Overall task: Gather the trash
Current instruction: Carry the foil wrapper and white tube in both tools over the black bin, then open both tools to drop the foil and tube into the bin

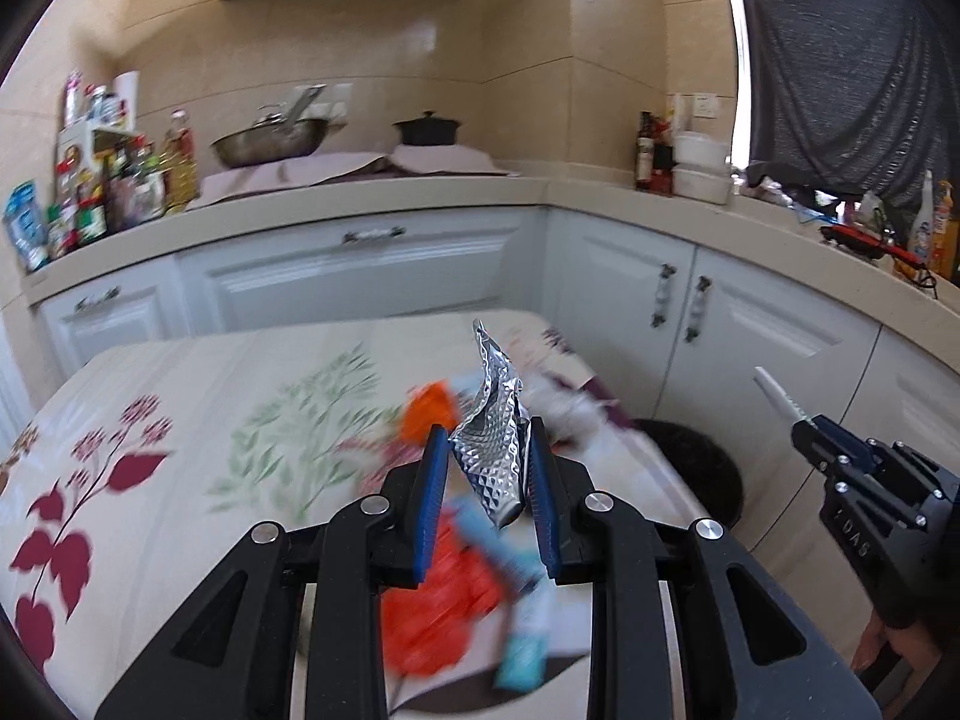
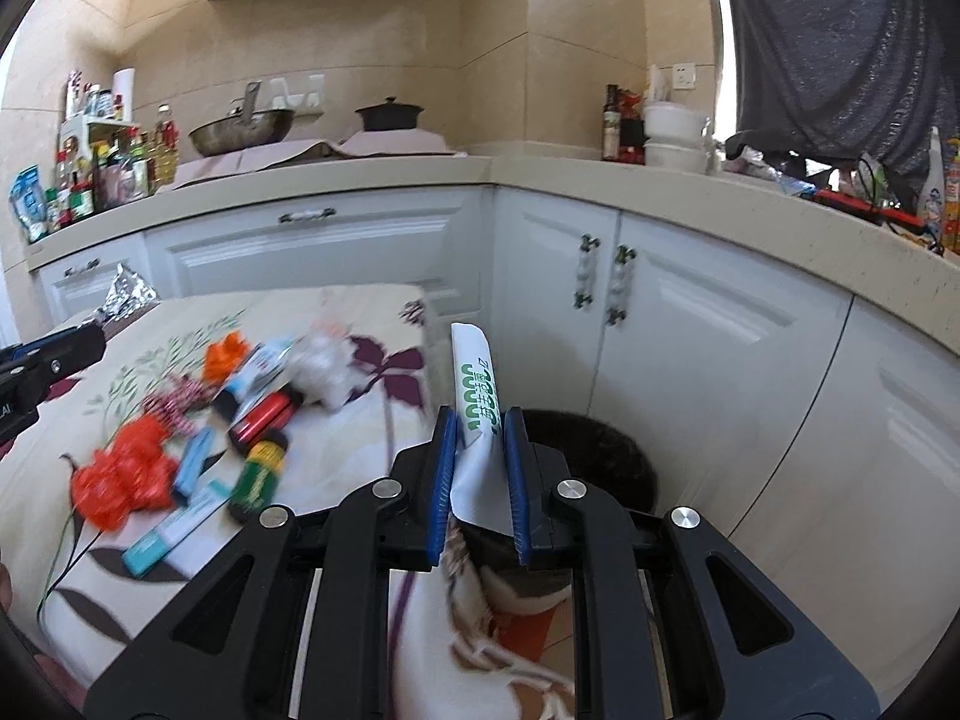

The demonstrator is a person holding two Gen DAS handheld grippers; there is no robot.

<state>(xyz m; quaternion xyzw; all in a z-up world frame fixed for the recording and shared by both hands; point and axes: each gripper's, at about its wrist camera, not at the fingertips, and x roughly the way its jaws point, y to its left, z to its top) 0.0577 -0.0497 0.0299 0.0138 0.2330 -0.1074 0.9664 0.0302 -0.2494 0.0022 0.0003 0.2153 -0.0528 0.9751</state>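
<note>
Floral tablecloth (image 2: 360, 438) carries scattered litter. Left gripper (image 1: 489, 474) is clamped on a crinkled, embossed silver foil wrapper (image 1: 492, 420) standing upright between its pads; right gripper (image 2: 480, 468) pinches a smooth white sachet (image 2: 474, 396) above the dark bin (image 2: 606, 450).

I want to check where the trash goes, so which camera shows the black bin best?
The right wrist view: the bin sits just beyond the right gripper, its dark rim and opening visible beside the table. In the left wrist view the bin is partly hidden behind the table edge.
</note>
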